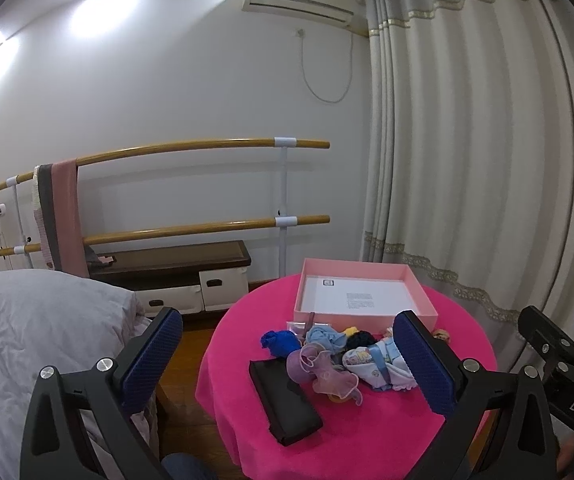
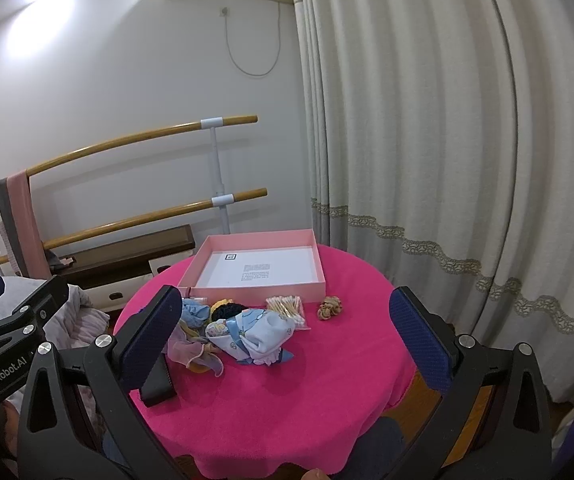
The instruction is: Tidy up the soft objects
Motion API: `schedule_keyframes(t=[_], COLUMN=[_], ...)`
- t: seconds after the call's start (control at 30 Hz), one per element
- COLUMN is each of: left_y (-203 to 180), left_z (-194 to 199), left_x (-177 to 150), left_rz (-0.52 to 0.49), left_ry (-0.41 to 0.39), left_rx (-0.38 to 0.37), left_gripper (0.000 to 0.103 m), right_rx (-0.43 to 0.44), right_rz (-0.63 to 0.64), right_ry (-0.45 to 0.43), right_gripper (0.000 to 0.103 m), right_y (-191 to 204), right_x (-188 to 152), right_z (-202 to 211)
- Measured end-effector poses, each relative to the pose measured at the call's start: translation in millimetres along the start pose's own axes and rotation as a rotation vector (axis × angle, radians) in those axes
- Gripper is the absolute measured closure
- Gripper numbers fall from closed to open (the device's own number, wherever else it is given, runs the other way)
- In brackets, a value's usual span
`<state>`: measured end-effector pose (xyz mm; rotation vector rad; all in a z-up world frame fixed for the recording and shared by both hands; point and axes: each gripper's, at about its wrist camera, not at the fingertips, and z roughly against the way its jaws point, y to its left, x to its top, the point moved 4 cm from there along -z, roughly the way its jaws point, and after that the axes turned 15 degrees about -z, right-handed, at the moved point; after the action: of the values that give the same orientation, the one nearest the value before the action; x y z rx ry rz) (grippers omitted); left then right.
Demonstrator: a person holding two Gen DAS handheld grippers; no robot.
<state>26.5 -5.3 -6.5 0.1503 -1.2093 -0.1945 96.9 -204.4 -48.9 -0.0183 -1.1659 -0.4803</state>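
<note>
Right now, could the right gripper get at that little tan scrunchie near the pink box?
Probably yes. The tan scrunchie lies alone on the pink cloth, apart from the pile, and the right gripper has its jaws open with nothing between.

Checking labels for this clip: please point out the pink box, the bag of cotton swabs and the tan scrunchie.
pink box (image 2: pixel 259 290): right wrist view, near outer wall.
bag of cotton swabs (image 2: pixel 287 306): right wrist view, swab bundle's middle.
tan scrunchie (image 2: pixel 330 307): right wrist view, centre of ruffles.

Print on the sheet inside the pink box (image 2: pixel 255 270) too small to read, black case (image 2: pixel 159 384) mostly hidden behind the right tool's left finger (image 2: pixel 149 340), blue scrunchie (image 1: pixel 280 342) unseen in the right view, desk (image 2: pixel 287 420) cut off at 6 o'clock.
</note>
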Motion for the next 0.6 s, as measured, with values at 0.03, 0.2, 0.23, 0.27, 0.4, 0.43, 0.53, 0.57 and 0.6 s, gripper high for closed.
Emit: schedule_keyframes(t=[0.03, 0.2, 0.23, 0.27, 0.4, 0.43, 0.53, 0.57, 0.6], left_y=[0.2, 1.0, 1.5, 2.3, 3.9, 4.3, 7.1, 8.2, 9.4], left_z=[-0.3, -2.1, -2.3, -2.0, -2.4, -2.1, -3.0, -3.3, -4.2], left_x=[-1.1, -3.9, -4.5, -5.2, -5.9, -5.7, -6.6, -6.9, -7.7], left_rz=[0.000, 0.003, 0.003, 0.003, 0.004, 0.003, 0.003, 0.005, 0.008], left_ry=[-0.002, -0.003, -0.005, -0.007, -0.011, -0.013, -0.015, -0.016, -0.018], left_rx=[-0.001, -0.001, 0.000, 0.000, -0.002, 0.000, 0.005, 0.005, 0.007], left_gripper=[0.000, 0.000, 0.000, 0.000, 0.000, 0.000, 0.000, 0.000, 0.000], right_rx=[-0.001, -0.001, -0.001, -0.001, -0.002, -0.002, -0.002, -0.003, -0.004], right_rz=[0.000, 0.003, 0.002, 0.002, 0.004, 0.004, 0.006, 0.008, 0.007], right_ry=[0.001, 0.000, -0.001, 0.000, -0.002, -0.001, -0.001, -0.001, 0.000], right_gripper=[0.000, 0.000, 0.000, 0.000, 0.000, 0.000, 0.000, 0.000, 0.000], right_y=[0.0, -0.2, -0.1, -0.1, 0.4, -0.3, -0.6, -0.5, -1.0], right_x=[-0.1, -0.2, -0.6, -0.6, -0.9, -1.3, -1.8, -2.0, -2.0], right_z=[-0.2, -0.3, 0.1, 0.2, 0.0, 0.1, 0.2, 0.0, -0.1])
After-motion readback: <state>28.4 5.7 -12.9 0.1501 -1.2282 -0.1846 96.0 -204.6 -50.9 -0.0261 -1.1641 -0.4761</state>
